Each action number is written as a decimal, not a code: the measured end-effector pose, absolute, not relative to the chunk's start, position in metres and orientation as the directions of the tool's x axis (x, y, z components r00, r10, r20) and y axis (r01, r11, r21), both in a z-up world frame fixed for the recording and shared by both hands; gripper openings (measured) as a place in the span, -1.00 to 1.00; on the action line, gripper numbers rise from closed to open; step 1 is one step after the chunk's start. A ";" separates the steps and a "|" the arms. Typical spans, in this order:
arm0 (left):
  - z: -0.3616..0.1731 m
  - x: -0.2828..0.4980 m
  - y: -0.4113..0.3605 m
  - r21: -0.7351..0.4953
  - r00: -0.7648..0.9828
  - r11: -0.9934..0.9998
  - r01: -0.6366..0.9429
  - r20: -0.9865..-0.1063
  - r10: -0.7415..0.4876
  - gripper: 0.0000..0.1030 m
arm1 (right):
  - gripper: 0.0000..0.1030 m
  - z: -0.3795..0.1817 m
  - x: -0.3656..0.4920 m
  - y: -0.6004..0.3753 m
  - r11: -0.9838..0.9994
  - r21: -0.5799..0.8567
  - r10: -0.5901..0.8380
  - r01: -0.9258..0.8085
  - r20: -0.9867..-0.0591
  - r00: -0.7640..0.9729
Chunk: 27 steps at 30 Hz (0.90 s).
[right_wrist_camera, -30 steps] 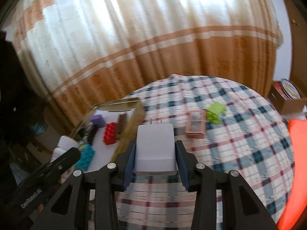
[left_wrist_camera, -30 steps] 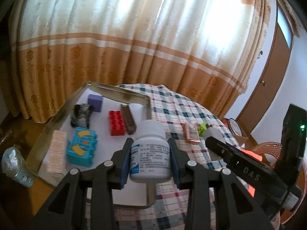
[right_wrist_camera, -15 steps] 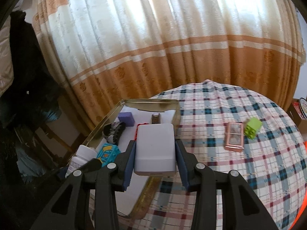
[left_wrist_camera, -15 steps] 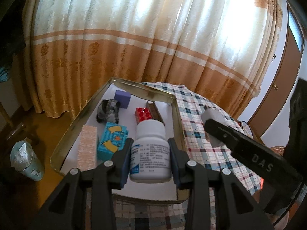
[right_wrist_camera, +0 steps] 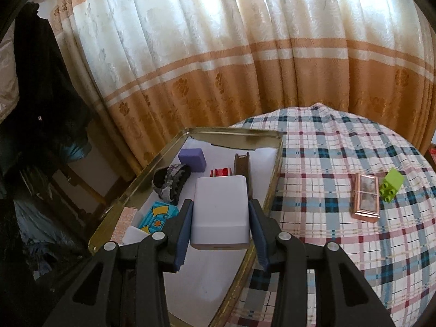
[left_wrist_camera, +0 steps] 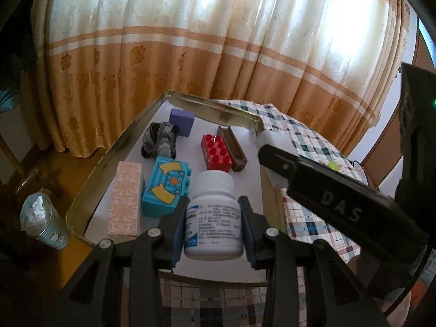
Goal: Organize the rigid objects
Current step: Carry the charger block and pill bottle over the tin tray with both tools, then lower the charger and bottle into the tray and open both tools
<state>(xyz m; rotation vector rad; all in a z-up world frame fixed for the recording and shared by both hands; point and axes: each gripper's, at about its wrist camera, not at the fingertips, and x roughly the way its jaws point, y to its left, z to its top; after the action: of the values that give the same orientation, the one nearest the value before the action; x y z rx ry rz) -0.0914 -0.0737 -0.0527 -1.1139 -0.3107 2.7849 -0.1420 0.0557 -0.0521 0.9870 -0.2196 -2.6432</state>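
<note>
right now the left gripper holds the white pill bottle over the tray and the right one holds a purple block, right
Not quite. The left gripper does hold the white pill bottle over the tray, but the right gripper holds a white charger block, as the right wrist view shows. The purple block lies in the tray.

Backlit by daylight glaring through the curtain (left_wrist_camera: pixel 218 41); dim in the foreground, dark and bent at fisheye edges, fairly sharp otherwise.

A white pill bottle (left_wrist_camera: pixel 213 215) stands upright in the left tongs (left_wrist_camera: pixel 213 227), and a white charger block (right_wrist_camera: pixel 220 212) sits in the right tongs (right_wrist_camera: pixel 220 224), both above the gold tray (right_wrist_camera: pixel 275 169). A pink case (right_wrist_camera: pixel 365 196) and green brick (right_wrist_camera: pixel 391 184) lie together on the checked counter (right_wrist_camera: pixel 327 163).
</note>
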 end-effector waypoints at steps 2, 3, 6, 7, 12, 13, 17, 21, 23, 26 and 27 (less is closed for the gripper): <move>-0.055 -0.092 -0.073 -0.233 -0.715 -0.972 -0.039 -0.673 0.190 -0.31 | -0.15 -0.056 -0.147 0.054 -0.939 0.251 -0.343 0.236 -0.620 -0.705; -0.055 -0.093 -0.072 -0.231 -0.713 -0.972 -0.039 -0.675 0.189 -0.31 | -0.15 -0.057 -0.148 0.053 -0.938 0.251 -0.345 0.238 -0.623 -0.702; -0.057 -0.095 -0.071 -0.225 -0.708 -0.974 -0.033 -0.682 0.181 -0.31 | -0.15 -0.060 -0.152 0.048 -0.938 0.239 -0.346 0.250 -0.630 -0.696; -0.058 -0.095 -0.071 -0.222 -0.707 -0.975 -0.030 -0.685 0.178 -0.31 | -0.15 -0.062 -0.153 0.046 -0.938 0.234 -0.345 0.254 -0.634 -0.692; -0.061 -0.098 -0.072 -0.207 -0.698 -0.978 -0.014 -0.698 0.157 -0.31 | -0.15 -0.071 -0.158 0.042 -0.937 0.233 -0.350 0.261 -0.650 -0.675; -0.061 -0.098 -0.072 -0.201 -0.697 -0.979 -0.011 -0.701 0.152 -0.31 | -0.15 -0.072 -0.159 0.042 -0.936 0.236 -0.352 0.261 -0.652 -0.671; -0.065 -0.100 -0.071 -0.180 -0.692 -0.984 -0.001 -0.710 0.131 -0.31 | -0.15 -0.077 -0.160 0.040 -0.934 0.237 -0.356 0.266 -0.658 -0.664; -0.068 -0.100 -0.070 -0.171 -0.685 -0.985 0.009 -0.719 0.119 -0.31 | -0.15 -0.082 -0.162 0.040 -0.933 0.242 -0.360 0.266 -0.662 -0.658; -0.069 -0.100 -0.070 -0.164 -0.683 -0.986 0.012 -0.722 0.112 -0.31 | -0.15 -0.084 -0.163 0.040 -0.930 0.249 -0.367 0.270 -0.663 -0.652; -0.070 -0.102 -0.071 -0.149 -0.678 -0.988 0.027 -0.729 0.092 -0.31 | -0.10 -0.086 -0.162 0.041 -0.921 0.271 -0.391 0.282 -0.656 -0.646; -0.071 -0.102 -0.071 -0.142 -0.678 -0.989 0.034 -0.730 0.082 -0.31 | -0.05 -0.086 -0.162 0.042 -0.917 0.280 -0.398 0.283 -0.651 -0.646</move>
<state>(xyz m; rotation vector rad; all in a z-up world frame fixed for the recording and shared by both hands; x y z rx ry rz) -0.1018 -0.0712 -0.0705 -1.2487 -0.2247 2.8450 -0.1622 0.0416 -0.0859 1.0578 -0.2150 -2.5429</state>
